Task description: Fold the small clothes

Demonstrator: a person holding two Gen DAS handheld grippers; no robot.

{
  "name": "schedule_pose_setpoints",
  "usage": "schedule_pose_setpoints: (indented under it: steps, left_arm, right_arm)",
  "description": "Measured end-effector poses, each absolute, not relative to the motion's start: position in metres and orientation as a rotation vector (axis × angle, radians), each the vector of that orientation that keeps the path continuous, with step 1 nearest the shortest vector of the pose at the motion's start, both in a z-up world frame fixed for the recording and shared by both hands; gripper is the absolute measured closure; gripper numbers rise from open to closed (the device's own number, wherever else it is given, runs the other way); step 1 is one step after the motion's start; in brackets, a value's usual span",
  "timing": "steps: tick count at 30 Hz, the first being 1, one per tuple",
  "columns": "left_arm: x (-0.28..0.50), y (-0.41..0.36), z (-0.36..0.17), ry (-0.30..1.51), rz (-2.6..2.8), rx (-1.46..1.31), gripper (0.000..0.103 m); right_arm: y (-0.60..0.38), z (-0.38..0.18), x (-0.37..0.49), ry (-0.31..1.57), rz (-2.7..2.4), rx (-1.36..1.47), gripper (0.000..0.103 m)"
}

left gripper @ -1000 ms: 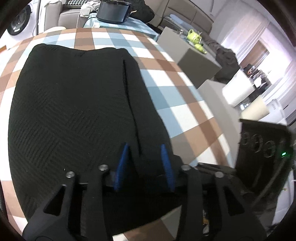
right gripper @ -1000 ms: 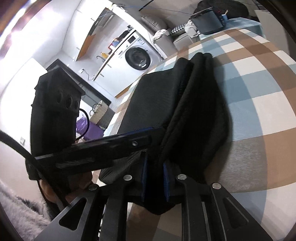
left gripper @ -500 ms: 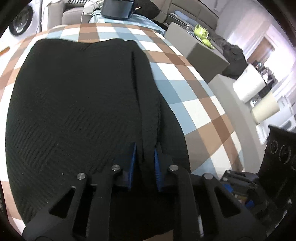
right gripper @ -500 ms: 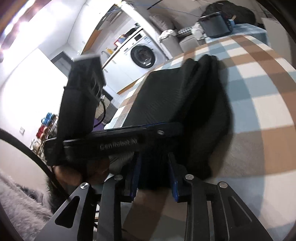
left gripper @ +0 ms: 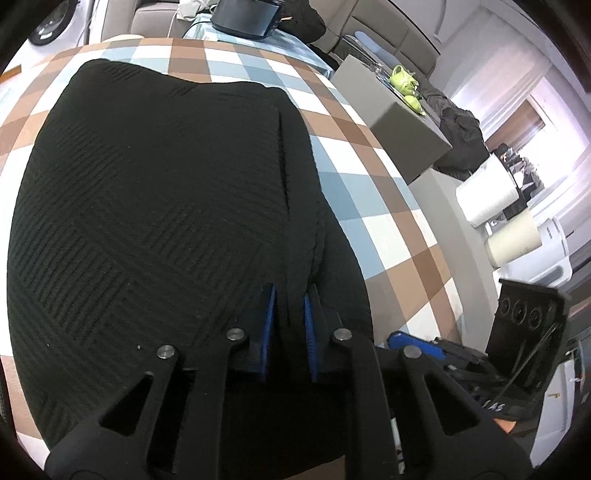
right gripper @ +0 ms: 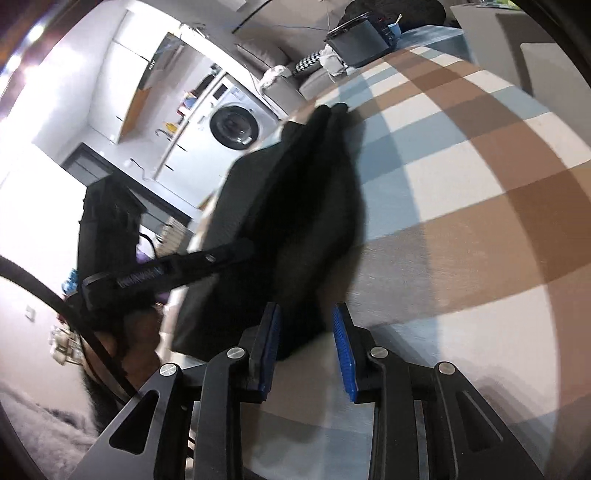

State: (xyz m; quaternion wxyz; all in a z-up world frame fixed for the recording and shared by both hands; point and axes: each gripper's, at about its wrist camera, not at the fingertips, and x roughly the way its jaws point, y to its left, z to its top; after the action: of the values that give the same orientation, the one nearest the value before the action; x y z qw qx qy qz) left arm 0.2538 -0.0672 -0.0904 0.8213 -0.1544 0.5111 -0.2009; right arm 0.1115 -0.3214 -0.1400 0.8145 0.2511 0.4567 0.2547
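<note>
A black ribbed garment [left gripper: 147,203] lies flat on the checked tablecloth [left gripper: 369,192], its right side folded over in a long ridge. My left gripper [left gripper: 290,295] is at the near edge with its jaws closing, and the blue pads pinch that ridge of cloth. In the right wrist view the garment [right gripper: 303,206] is a dark heap ahead. My right gripper [right gripper: 306,317] stands open; the garment's near corner lies between its jaws against the left pad, with bare tablecloth [right gripper: 461,184] showing beside the right pad. The left gripper [right gripper: 162,273] reaches in from the left there.
A grey box [left gripper: 399,110] with a green teapot stands off the table's right edge, paper rolls [left gripper: 487,195] beyond it. A black appliance [left gripper: 245,14] sits past the far end. A washing machine [right gripper: 234,127] is in the background. A hand [right gripper: 122,332] holds the left gripper.
My left gripper's jaws have closed from wide apart onto the garment's folded ridge. My right gripper's jaws have spread, letting go of the cloth, and it has drawn back toward the garment's near corner.
</note>
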Motion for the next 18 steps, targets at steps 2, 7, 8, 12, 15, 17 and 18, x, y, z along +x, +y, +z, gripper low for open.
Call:
schedule_pose_setpoints:
  steps: [2,7,8,12,15,17,18]
  left_arm:
    - [0.255,-0.066,-0.091,1.090,-0.432,-0.337,0.091]
    - [0.256,-0.067,-0.091,1.089,-0.433,-0.328,0.091]
    - [0.256,-0.067,-0.091,1.089,-0.434,-0.326,0.091]
    - [0.255,-0.069,-0.092,1.089,-0.433,-0.324,0.091]
    - [0.255,-0.069,-0.093,1.090,-0.435,-0.327,0.091]
    - [0.255,-0.069,-0.093,1.090,-0.434,-0.327,0.091]
    - [0.255,-0.069,-0.092,1.090,-0.433,-0.328,0.091]
  right_arm:
    - [-0.319,-0.139,0.109,0.984,0.540,0.505,0.073]
    - [-0.296,-0.138,0.109,0.992,0.521,0.358,0.074]
    - [-0.292,-0.138,0.110,0.994,0.523,0.345,0.074]
    - [-0.278,-0.137,0.114,0.999,0.522,0.266,0.074]
    - [-0.267,-0.136,0.113,0.998,0.519,0.207,0.083]
    - [-0.265,-0.136,0.111,0.975,0.509,0.192,0.092]
    - [-0.266,-0.135,0.109,0.962,0.505,0.192,0.095]
